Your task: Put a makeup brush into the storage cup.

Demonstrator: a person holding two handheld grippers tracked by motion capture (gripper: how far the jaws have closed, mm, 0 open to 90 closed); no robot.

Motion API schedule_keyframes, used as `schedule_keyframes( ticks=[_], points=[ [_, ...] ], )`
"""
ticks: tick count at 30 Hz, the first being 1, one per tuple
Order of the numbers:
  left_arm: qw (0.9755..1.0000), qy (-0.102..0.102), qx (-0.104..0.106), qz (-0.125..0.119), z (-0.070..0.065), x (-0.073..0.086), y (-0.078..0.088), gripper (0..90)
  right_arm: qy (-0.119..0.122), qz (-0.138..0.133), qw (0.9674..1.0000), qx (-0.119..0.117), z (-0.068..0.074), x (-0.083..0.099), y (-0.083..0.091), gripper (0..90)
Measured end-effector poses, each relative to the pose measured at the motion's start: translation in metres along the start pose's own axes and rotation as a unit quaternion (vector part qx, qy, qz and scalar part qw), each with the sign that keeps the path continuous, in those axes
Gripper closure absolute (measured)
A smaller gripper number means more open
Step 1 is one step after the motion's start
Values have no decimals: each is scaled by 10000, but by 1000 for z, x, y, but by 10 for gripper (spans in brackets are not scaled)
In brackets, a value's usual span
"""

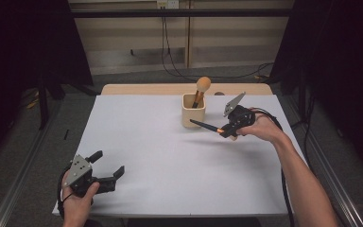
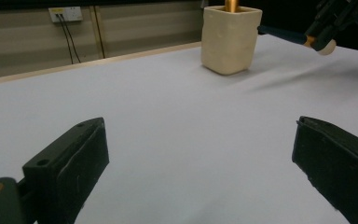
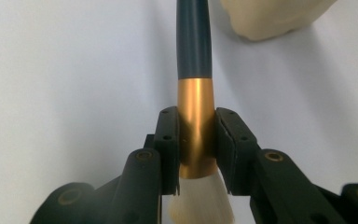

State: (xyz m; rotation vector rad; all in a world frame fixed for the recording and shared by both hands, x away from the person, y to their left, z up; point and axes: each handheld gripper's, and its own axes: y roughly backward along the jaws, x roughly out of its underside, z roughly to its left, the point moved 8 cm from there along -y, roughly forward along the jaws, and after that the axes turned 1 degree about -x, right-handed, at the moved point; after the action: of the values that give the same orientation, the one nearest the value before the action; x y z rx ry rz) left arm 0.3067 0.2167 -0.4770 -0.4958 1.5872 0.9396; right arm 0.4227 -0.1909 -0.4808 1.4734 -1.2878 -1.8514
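White bench (image 1: 170,161): covered by a pale sheet, it carries everything; a strip of bare wood shows at its far edge.
Cup (image 1: 194,109): cream, square-sided, upright near the far edge right of the middle; its open top faces up, so long things can stand in it.
Cup contents: one brush (image 1: 201,90) with a round orange-tan head stands inside, handle down, leaning on the rim. I cannot tell whether anything else is in it.
Right tool (image 1: 226,130): its jaws are clamped on the gold collar (image 3: 195,126) of a second brush (image 1: 208,126), just beside the cup and lifted off the bench. The grip sits near the bristles, probably so the long dark handle (image 3: 193,42) is free to go into the cup first.
Second brush: nearly level, handle tip pointing at the cup's front wall, pale bristles (image 3: 200,205) behind the jaws.
Left tool (image 1: 105,171): jaws apart, holding nothing, resting low at the near left corner, well apart from the cup.
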Motion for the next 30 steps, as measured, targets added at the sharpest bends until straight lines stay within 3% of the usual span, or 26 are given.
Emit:
schedule_keyframes(
  ticks=[1, 3, 4, 8, 13, 15, 16, 17, 21, 30],
  points=[
    [10000, 0, 0, 0, 0, 0, 0, 36, 0, 0, 10000, 0, 0, 0, 0, 722],
    [10000, -9, 7, -14, 0, 0, 1, 36, -54, -376, 9992, 114, 1, -4, 6, 722],
    [10000, -9, 7, -14, 0, 0, 1, 36, -54, -376, 9992, 114, 1, -4, 6, 722],
    [10000, -4, 4, -16, 0, 0, 0, 36, -220, -959, 9951, 121, 7, -5, 10, 722],
    [10000, -6, -32, 5, 0, 0, 0, 35, -295, -1274, 9911, 230, 12, -4, 11, 722],
    [10000, 33, -10, -17, 0, -1, 0, 34, -382, -1456, 9883, 239, 14, -4, 14, 722],
    [10000, 42, -9, -26, 0, -1, 0, 32, -432, -1625, 9854, 270, 15, -4, 18, 722],
    [10000, 29, -13, -26, -1, -2, 0, 32, -432, -1625, 9854, 270, 15, -4, 18, 722],
    [10000, 39, 54, -59, -5, -5, -3, 23, -389, -2022, 9783, 232, 28, -7, 27, 722],
    [9993, -185, 309, -137, -18, -18, -9, 23, -251, -2201, 9750, 138, 44, -8, 34, 723]
  ],
)
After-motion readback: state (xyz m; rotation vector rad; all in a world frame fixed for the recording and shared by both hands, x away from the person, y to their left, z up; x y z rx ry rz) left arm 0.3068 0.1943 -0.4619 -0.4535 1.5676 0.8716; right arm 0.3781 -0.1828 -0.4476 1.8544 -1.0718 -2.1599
